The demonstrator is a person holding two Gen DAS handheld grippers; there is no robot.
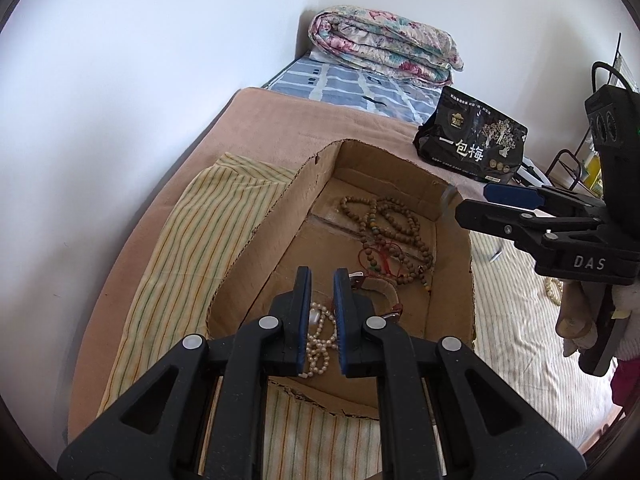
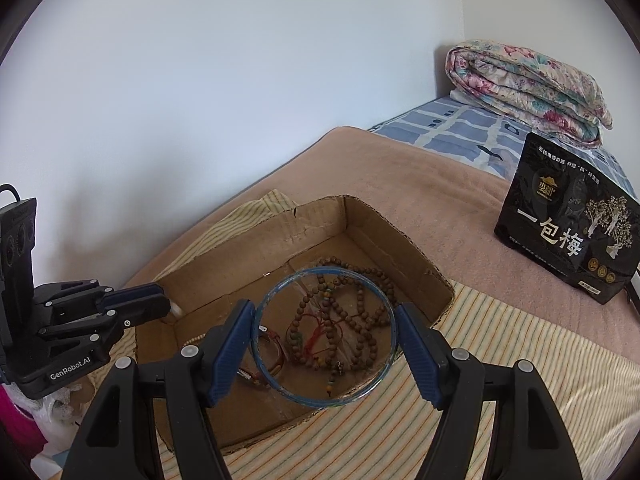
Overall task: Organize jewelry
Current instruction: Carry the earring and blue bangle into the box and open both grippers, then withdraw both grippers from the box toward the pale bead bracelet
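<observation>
Bag [image 2: 568, 236] reads "一包梅"; gripper bodies marked "DAS" and "GenRobot.AI".

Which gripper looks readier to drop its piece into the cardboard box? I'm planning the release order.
Either could; slight edge to the left gripper: its pearl strand hangs low inside the cardboard box. The right gripper holds its blue bangle above the beads.

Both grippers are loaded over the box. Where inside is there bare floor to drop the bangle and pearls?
The cardboard box is bare along its left wall and in the far left corner; the wooden beads and red cord bracelets crowd the middle and right. Right gripper spans the bangle; left gripper pinches the pearls over the near end.
</observation>
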